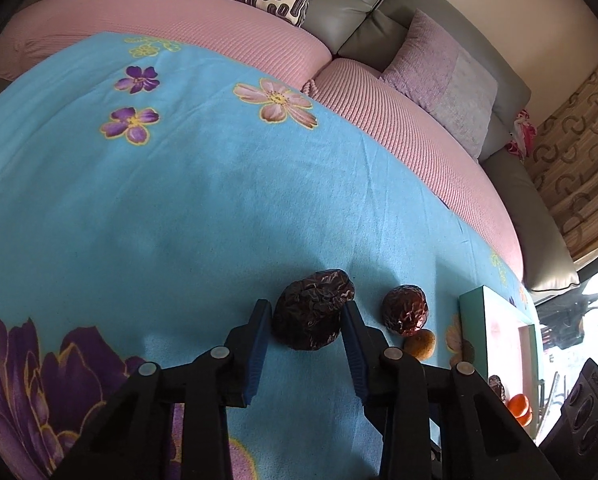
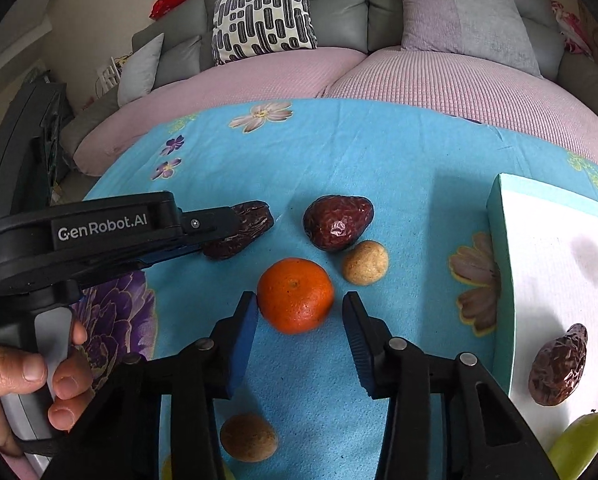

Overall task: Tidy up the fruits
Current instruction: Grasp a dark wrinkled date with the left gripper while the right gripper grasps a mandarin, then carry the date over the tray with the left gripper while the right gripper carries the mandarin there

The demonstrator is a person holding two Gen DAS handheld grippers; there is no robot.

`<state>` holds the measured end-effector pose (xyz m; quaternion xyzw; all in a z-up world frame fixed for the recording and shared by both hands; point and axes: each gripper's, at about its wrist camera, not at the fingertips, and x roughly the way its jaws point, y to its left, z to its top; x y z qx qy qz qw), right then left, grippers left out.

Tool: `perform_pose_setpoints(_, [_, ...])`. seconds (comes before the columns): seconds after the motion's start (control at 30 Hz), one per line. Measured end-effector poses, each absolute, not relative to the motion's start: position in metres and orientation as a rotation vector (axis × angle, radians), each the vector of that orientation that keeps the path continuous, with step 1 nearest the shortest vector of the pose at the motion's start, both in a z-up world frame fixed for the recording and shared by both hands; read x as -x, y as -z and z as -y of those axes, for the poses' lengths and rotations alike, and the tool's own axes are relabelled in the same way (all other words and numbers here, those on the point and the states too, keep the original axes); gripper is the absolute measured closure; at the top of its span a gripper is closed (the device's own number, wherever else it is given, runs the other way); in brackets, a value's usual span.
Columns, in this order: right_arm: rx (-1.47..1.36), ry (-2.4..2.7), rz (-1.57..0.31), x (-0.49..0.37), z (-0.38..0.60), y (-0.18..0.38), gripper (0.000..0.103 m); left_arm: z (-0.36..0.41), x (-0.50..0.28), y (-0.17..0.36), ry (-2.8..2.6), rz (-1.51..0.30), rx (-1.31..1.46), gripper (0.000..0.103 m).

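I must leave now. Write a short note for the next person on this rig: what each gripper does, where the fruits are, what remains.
Left gripper: its fingers sit on both sides of a dried date on the blue cloth; whether it grips is unclear.
Right gripper: open around the tangerine, not closed.
Done: one date and a green fruit lie on the white tray.
Left: second loose date, two small brown fruits.

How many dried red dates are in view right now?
3. One sits between the left gripper jaws, one lies loose on the blue cloth, one rests in the white box. More may be hidden in the box.
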<state>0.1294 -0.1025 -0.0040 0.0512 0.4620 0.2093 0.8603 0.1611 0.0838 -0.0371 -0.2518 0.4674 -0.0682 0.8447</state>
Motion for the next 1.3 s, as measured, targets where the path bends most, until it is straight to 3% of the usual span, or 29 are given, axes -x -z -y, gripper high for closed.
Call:
perform_pose_setpoints(0.2, [-0.101,-0.445,-0.973,-0.129,0.098,0.003,0.063,-0.085,-0.157,0.033,0.127,-0.992,0.537,0.066])
perform_pose_setpoints(1.3, [-0.133,-0.333,-0.849,-0.105,0.156,-0.051,0.064,-0.073,-0.124,-0.048,0.135,-0.817,0.467,0.066])
